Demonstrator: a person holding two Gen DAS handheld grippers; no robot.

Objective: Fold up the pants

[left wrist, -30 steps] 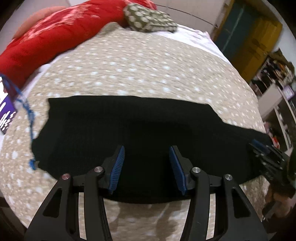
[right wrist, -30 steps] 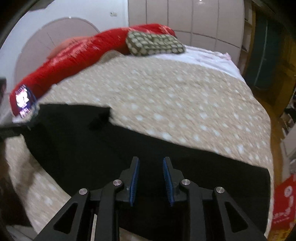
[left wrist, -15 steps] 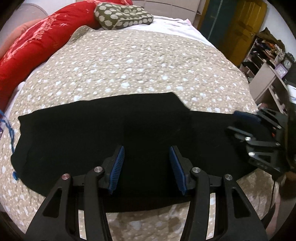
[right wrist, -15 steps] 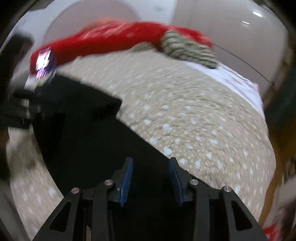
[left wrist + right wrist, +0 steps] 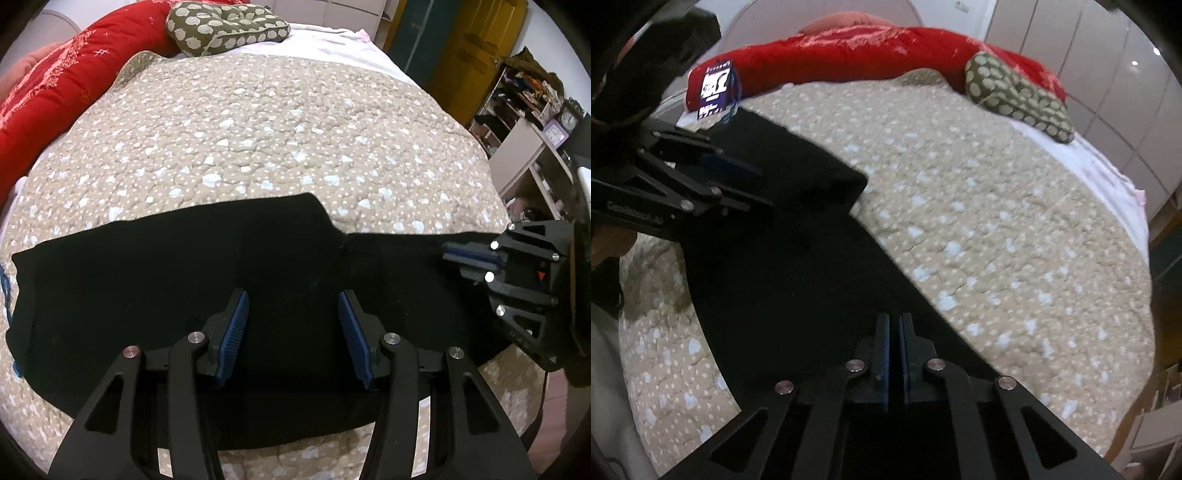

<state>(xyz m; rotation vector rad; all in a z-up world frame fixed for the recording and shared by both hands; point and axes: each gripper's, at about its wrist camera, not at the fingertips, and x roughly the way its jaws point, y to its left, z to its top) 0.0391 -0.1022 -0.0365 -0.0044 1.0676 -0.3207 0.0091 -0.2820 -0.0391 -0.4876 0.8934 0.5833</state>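
Right tongs [image 5: 894, 325] have just been closing and now sit pinched together, seemingly on the edge of the black pants [image 5: 184, 280], which lie flat across the spotted bed quilt [image 5: 277, 129]. Left tongs [image 5: 293, 314] hover half-wide above them, empty.

Beige quilted bedspread [image 5: 280, 122] with pale spots covers bed. Long red bolster [image 5: 55, 92] along far left edge. Olive cushion [image 5: 225, 26] with pale round pattern rests against bolster's end, on white sheet [image 5: 332, 48]. Yellow door [image 5: 476, 48] and cluttered shelves [image 5: 517, 103] at right. Purple printed tag [image 5: 718, 88] lies before bolster. White panelled wardrobe [image 5: 1071, 48] behind bed.
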